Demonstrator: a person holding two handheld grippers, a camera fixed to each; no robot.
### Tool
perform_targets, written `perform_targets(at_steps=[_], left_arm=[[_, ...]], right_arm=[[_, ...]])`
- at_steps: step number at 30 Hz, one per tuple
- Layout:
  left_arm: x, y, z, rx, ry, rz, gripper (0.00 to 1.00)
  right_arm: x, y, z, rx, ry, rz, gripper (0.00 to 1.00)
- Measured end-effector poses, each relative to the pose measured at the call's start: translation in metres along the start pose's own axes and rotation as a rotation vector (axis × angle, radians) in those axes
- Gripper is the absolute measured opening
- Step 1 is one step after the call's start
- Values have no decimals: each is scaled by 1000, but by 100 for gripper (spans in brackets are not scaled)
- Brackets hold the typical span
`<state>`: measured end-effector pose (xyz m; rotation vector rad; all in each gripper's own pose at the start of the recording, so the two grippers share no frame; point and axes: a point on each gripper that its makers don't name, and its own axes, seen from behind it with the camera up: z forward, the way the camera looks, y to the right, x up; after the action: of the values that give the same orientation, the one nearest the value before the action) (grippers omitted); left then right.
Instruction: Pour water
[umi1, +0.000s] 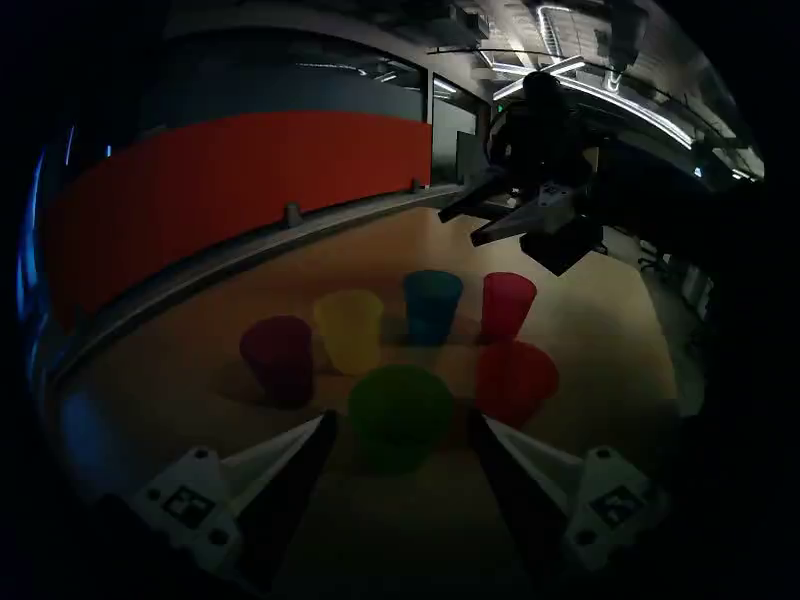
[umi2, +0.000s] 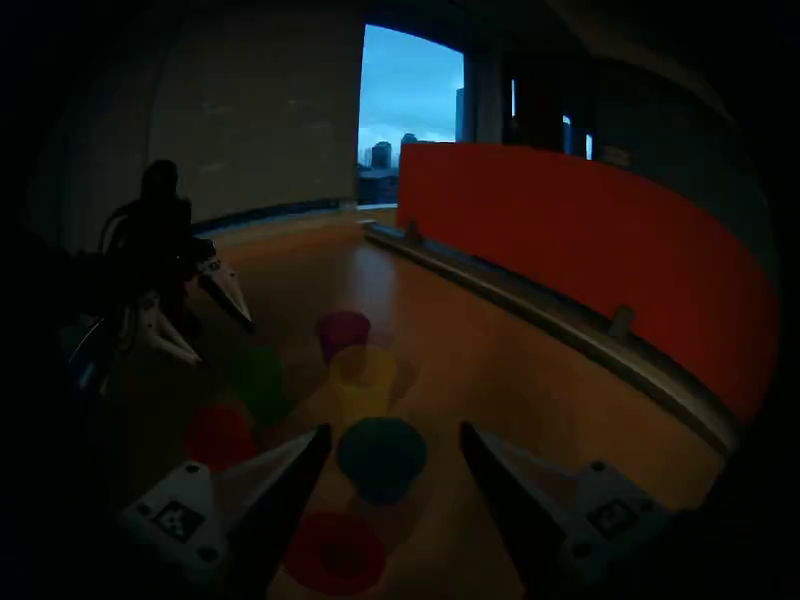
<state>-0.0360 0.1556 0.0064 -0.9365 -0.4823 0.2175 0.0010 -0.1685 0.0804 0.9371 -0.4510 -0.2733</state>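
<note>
Several plastic cups stand close together on a wooden table in dim light. In the left gripper view my left gripper is open, with the green cup just beyond its tips. Behind it are a maroon cup, a yellow cup, a teal cup and two red cups. Across the cups the right gripper hovers above the table. In the right gripper view my right gripper is open around the teal cup, not touching it. The left gripper shows far left.
A long red partition on a rail runs along the table's far edge. Bare wooden tabletop lies between the cups and the rail. A window is at the table's end. A dark figure holds the left gripper.
</note>
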Motion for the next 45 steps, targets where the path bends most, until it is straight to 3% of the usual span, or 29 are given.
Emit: perform_targets(at_steps=[23,45], left_arm=[[-24,1,20,0,-59,19,93],[-27,-3,43,-13,-63,25,91]], right_arm=[[-12,-1,10,5,-31,1,98],[-30,-1,31,19,-99,-11,98]])
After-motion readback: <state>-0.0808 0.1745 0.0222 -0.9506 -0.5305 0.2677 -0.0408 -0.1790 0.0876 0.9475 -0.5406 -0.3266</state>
